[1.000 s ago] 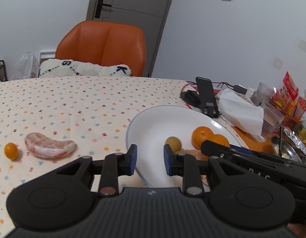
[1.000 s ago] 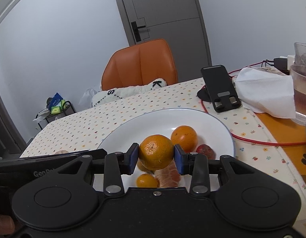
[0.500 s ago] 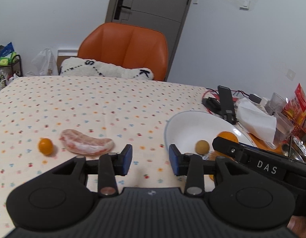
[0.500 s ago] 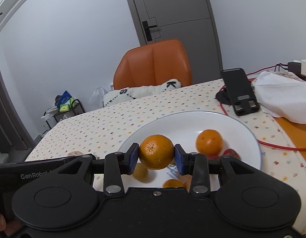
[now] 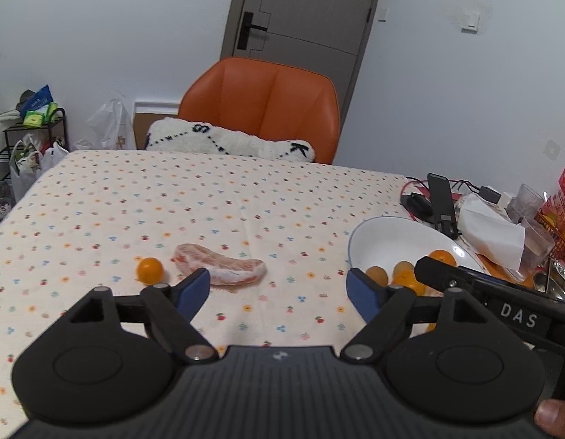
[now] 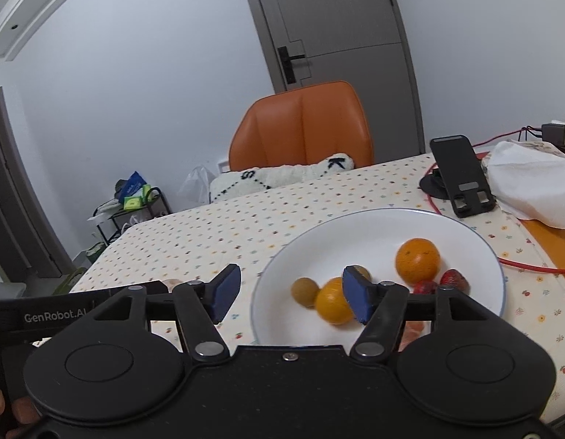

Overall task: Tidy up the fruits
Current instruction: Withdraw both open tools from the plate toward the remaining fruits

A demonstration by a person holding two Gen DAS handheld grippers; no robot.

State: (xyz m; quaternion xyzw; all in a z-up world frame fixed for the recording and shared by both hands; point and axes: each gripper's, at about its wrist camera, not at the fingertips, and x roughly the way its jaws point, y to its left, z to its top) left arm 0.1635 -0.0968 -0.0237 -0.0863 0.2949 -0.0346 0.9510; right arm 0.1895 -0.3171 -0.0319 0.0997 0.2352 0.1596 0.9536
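Observation:
My right gripper [image 6: 291, 294] is open above the near rim of the white plate [image 6: 476, 236]. A blurred orange [image 6: 333, 301] lies in the plate just below its fingers. The plate also holds a second orange [image 6: 417, 260], a small brownish fruit [image 6: 305, 291] and strawberries [image 6: 454, 280]. In the left wrist view my left gripper [image 5: 278, 289] stands open over the tablecloth. Beyond it lie a peeled pomelo segment [image 5: 220, 269] and a small kumquat [image 5: 149, 270]. The same plate [image 5: 388, 230] shows at the right, partly hidden by the right gripper's body.
An orange chair [image 5: 260, 109] with a white cushion [image 5: 227, 144] stands behind the table. A phone stand [image 6: 459, 183], red cable, white tissue [image 6: 531, 186], glasses [image 5: 531, 201] and snack packs crowd the right side. A person's fingertips show at the frames' lower corners.
My right gripper opened and let go of the orange, which now lies in the plate. My left gripper opened wide and swung left and back toward the pomelo segment and kumquat.

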